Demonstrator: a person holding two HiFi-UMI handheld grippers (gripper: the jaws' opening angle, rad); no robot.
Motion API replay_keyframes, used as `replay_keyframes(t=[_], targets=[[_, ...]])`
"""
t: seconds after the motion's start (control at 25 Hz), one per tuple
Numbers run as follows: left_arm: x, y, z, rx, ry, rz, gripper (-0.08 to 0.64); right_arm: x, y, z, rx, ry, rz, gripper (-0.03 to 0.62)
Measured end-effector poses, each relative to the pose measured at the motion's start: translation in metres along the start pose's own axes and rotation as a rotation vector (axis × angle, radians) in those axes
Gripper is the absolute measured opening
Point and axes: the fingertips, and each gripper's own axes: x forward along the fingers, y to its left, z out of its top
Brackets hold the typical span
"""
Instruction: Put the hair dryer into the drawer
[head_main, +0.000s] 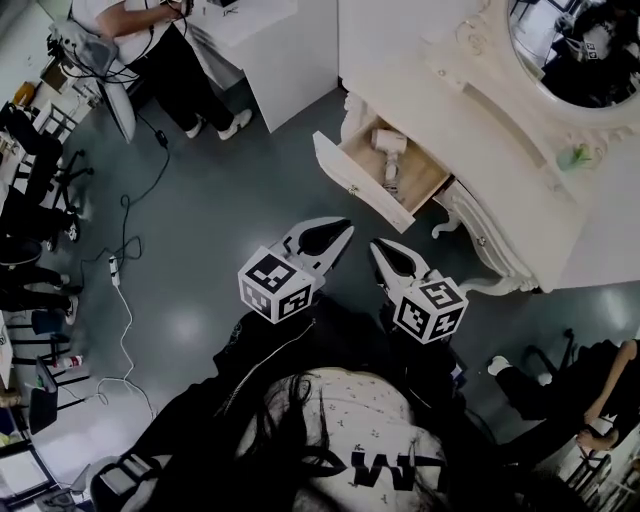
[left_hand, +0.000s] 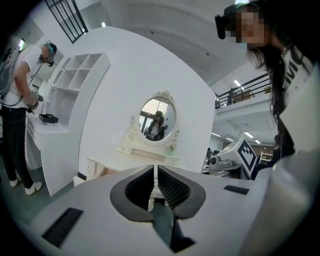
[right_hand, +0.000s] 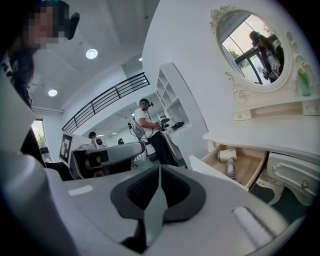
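A white hair dryer (head_main: 389, 150) lies inside the open wooden drawer (head_main: 362, 192) of a white dressing table (head_main: 500, 190). The right gripper view also shows the hair dryer (right_hand: 228, 159) in that drawer (right_hand: 216, 172). Both grippers hang close to my body, well short of the drawer. My left gripper (head_main: 343, 228) points toward the drawer front, jaws together with nothing between them (left_hand: 155, 167). My right gripper (head_main: 378, 246) sits beside it, shut and empty (right_hand: 159, 168).
An oval mirror (head_main: 585, 45) tops the dressing table. A person (head_main: 170, 50) stands at the back left by white shelving. A cable (head_main: 125, 300) runs over the dark floor, chairs (head_main: 40, 180) line the left edge, and another person (head_main: 600, 400) is at the lower right.
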Motion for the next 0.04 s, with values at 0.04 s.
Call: replay_keyframes(t=[0.04], targets=[[0.0005, 0.0021, 0.0015, 0.001, -0.001, -0.004, 0.002, 0.0023, -0.0007, 0.0011, 0.0, 0.0, -0.006, 0.025]])
